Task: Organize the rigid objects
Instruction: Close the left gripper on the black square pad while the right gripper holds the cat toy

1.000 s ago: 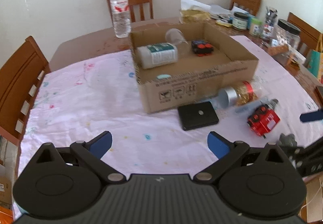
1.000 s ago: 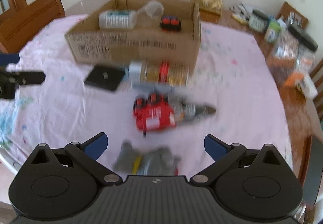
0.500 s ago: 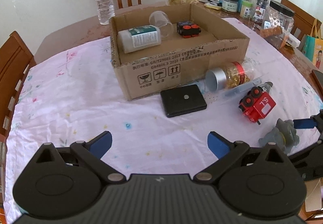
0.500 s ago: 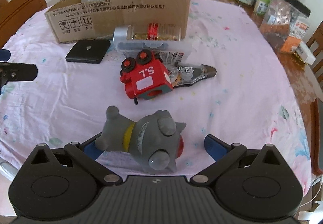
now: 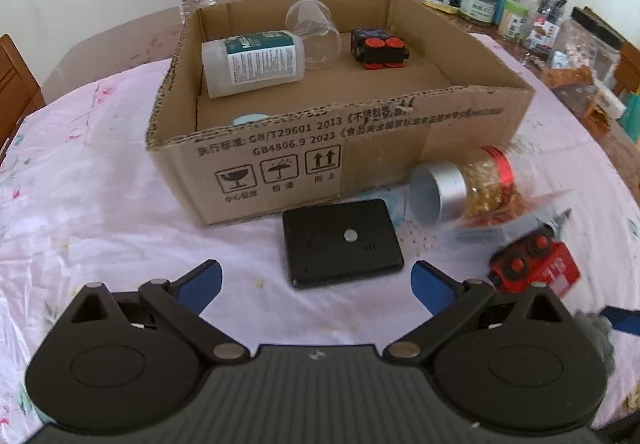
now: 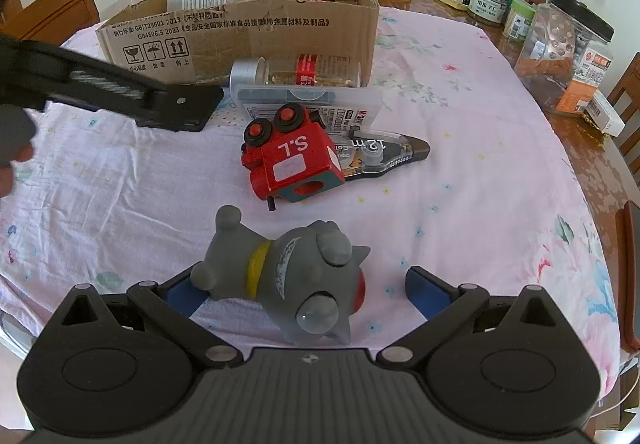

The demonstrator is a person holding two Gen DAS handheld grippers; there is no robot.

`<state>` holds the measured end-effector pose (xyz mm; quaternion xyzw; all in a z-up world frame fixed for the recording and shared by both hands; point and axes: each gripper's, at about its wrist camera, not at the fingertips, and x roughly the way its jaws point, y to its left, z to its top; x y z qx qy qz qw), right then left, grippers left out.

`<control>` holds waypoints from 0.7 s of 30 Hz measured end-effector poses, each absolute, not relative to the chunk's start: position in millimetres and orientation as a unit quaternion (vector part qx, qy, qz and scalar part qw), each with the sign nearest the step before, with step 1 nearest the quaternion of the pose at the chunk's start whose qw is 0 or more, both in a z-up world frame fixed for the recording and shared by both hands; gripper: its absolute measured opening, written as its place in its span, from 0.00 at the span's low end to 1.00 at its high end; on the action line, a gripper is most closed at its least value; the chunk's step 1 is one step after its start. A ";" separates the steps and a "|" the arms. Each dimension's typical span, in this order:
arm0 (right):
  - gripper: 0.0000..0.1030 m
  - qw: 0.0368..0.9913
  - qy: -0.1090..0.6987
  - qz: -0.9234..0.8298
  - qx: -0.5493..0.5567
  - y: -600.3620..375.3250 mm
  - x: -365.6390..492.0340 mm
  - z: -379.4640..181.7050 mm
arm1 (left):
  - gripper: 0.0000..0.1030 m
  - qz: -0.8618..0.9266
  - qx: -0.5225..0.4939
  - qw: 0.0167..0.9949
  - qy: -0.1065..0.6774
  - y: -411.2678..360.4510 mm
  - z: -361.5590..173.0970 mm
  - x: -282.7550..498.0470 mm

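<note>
Both grippers are wide open — right gripper (image 6: 298, 286) should squeeze the gray cat toy's (image 6: 288, 276) middle; left gripper (image 5: 316, 278) lines up on the near black pad (image 5: 342, 242).

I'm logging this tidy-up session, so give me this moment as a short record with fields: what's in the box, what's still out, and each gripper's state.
container: cardboard box, open top
in box: white bottle lying down, clear cup, black block with red buttons
out on cloth: black flat case, gold-filled jar, clear plastic case, red toy train, correction tape, grey toy figure
left gripper: open, facing the black flat case
right gripper: open, astride the grey toy figure
</note>
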<state>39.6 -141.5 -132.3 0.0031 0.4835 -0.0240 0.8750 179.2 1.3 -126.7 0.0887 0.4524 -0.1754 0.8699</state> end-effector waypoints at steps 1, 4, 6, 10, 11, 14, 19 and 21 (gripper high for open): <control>1.00 0.875 0.484 -0.024 0.003 -141.6 39.5 -132.4 | 0.97 -0.173 0.091 0.870 0.452 -1.5 -128.2 181.1; 1.00 0.875 0.484 -0.022 0.002 -141.8 39.6 -132.0 | 0.97 -0.171 0.100 0.872 0.447 -8.8 -131.4 182.9; 1.00 0.874 0.485 -0.022 0.002 -141.8 39.7 -132.0 | 0.97 -0.166 0.106 0.873 0.447 -12.9 -134.2 184.8; 1.00 0.874 0.485 -0.019 0.001 -142.1 40.4 -131.9 | 0.95 -0.155 0.096 0.876 0.446 -16.7 -138.7 190.3; 1.00 0.875 0.485 -0.019 0.001 -142.2 40.8 -131.9 | 0.95 -0.155 0.092 0.877 0.446 -16.7 -139.0 191.5; 1.00 0.875 0.484 -0.019 0.001 -142.3 41.3 -132.0 | 0.88 -0.160 0.084 0.879 0.441 -16.5 -139.1 193.2; 1.00 0.875 0.483 -0.018 0.000 -142.0 41.3 -132.5 | 0.70 -0.162 0.076 0.882 0.435 -15.6 -134.9 192.9; 1.00 0.874 0.485 -0.016 0.000 -142.2 42.2 -132.4 | 0.70 -0.161 0.077 0.882 0.437 -14.3 -135.0 193.1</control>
